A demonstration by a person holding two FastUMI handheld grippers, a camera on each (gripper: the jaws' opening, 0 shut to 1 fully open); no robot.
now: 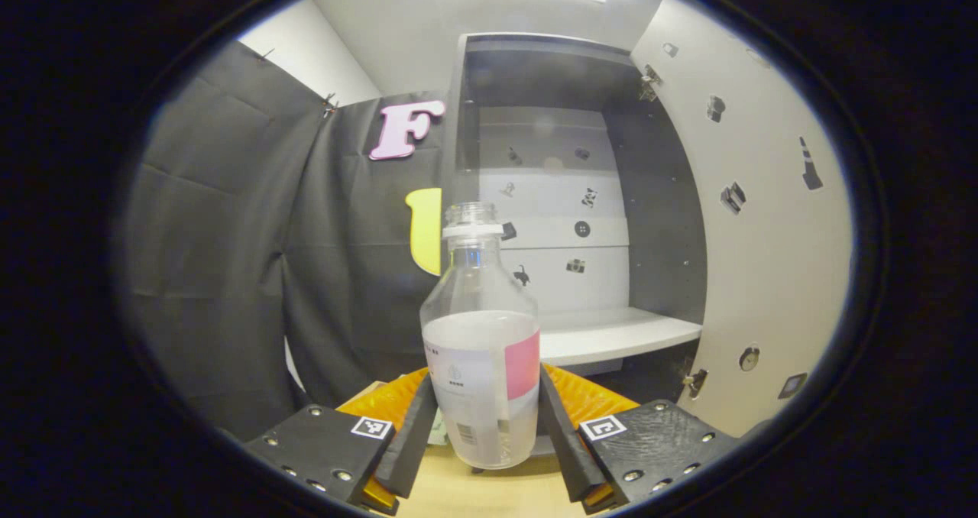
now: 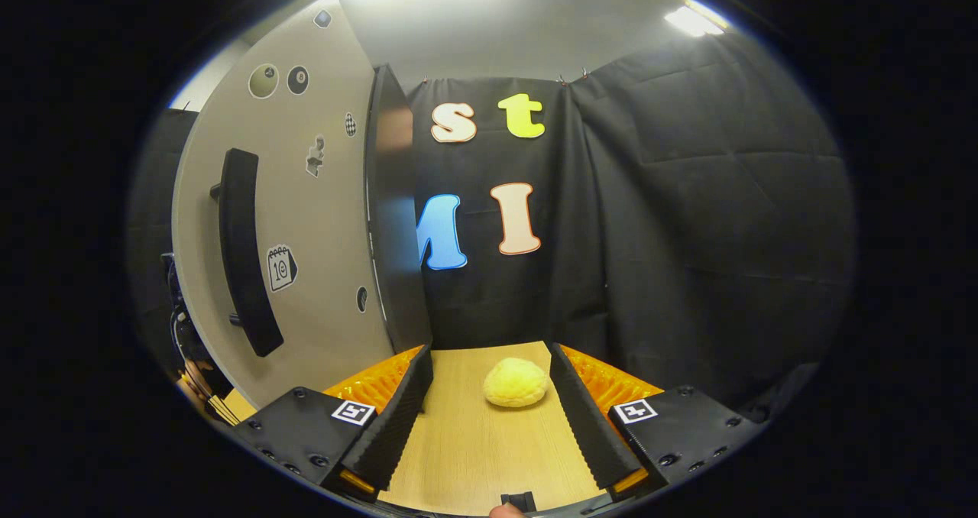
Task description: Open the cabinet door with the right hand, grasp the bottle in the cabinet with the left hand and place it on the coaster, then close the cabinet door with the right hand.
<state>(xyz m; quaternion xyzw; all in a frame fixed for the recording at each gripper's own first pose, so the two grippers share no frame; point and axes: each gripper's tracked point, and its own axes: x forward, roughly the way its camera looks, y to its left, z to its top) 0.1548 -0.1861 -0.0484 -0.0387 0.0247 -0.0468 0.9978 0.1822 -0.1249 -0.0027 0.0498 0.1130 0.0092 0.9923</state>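
A clear bottle (image 1: 481, 335) with a white and pink label stands upright between the fingers of my left gripper (image 1: 487, 384), which is shut on its lower half. The bottle's base hangs just over the wooden table (image 1: 489, 495). Behind it the cabinet (image 1: 550, 197) stands open, its white shelf (image 1: 611, 335) bare. The cabinet door (image 1: 764, 220) is swung out to the right. In the right gripper view that door (image 2: 321, 220) and its black bar handle (image 2: 244, 250) are to the left of my right gripper (image 2: 490, 357), which is open and holds nothing.
A round yellow bun-like object (image 2: 516, 382) lies on the wooden table (image 2: 474, 449) just ahead of the right gripper's fingers. Black cloth walls close the booth at the back and sides. The door's dark edge (image 2: 393, 212) juts toward the right gripper.
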